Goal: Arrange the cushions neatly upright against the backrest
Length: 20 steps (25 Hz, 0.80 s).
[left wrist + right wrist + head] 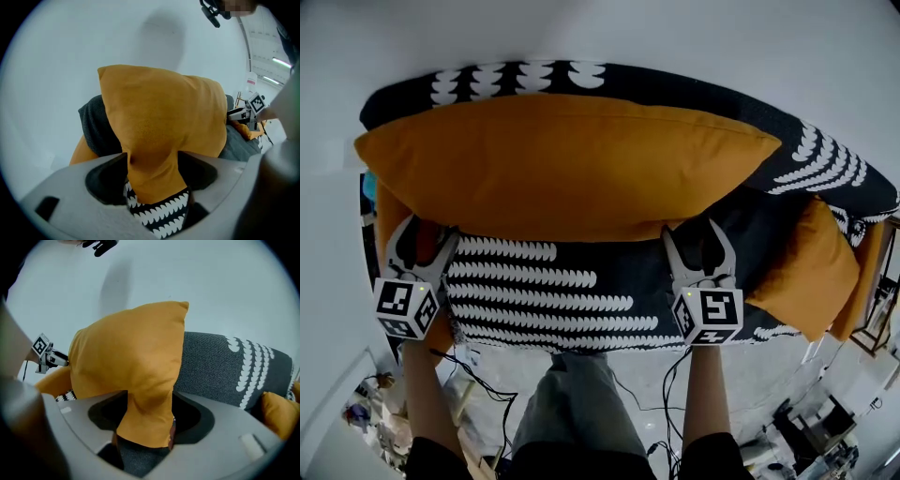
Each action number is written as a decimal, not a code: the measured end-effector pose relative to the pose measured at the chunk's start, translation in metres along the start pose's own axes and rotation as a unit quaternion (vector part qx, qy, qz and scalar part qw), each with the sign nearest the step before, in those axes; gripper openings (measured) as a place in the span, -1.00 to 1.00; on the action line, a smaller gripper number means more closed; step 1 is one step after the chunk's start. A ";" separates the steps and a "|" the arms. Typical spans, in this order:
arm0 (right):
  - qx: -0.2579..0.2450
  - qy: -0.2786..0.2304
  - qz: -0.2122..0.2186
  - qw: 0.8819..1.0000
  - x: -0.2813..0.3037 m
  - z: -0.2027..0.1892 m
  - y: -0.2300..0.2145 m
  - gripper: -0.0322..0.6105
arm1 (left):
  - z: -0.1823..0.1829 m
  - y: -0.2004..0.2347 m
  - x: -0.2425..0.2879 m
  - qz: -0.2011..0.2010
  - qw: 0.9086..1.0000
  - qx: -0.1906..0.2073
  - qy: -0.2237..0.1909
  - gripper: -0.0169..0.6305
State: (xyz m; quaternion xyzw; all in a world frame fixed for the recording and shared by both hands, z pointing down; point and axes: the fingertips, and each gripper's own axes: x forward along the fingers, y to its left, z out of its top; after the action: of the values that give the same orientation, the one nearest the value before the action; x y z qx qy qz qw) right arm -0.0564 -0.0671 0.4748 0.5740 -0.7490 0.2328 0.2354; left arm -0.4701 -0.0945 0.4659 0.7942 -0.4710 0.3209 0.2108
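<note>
- The large orange cushion stands upright on its long edge along the seat of the sofa, its back against the backrest; it spans most of the seat, plump in the middle and tapering to pointed corners.
- A smaller orange cushion lies slumped in the sofa's right end, apart from the big one; at the left end I see another orange shape behind the big cushion, possibly a third cushion, but too little of it shows for me to be sure.
- My left gripper is clamped on the big cushion's bottom edge near its left corner; the jaws stand moderately apart, and the cloth is pinched into a narrow neck between them, touching both.
- My right gripper grips the bottom edge near the right corner in the same way; the bunched fabric fills the gap from jaw to jaw.
- The cushion cover is a matte, finely woven cloth with soft creases near the pinched spots; the sofa is coarse dark grey fabric with rows of white scalloped marks; the jaws are smooth grey plastic; each gripper carries a white marker cube with black squares; a plain white wall rises behind the backrest.
</note>
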 end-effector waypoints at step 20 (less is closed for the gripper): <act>0.038 -0.103 -0.068 0.992 -0.218 0.037 0.088 -0.86 | 0.010 -0.098 -0.194 -0.037 0.993 -0.002 -0.110 -0.76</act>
State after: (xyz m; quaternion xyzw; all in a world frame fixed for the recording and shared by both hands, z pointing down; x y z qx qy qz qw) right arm -0.0950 0.0938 0.3041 0.6529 -0.7191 0.1847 0.1503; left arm -0.4481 0.0637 0.3183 0.8409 -0.4624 0.2232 0.1710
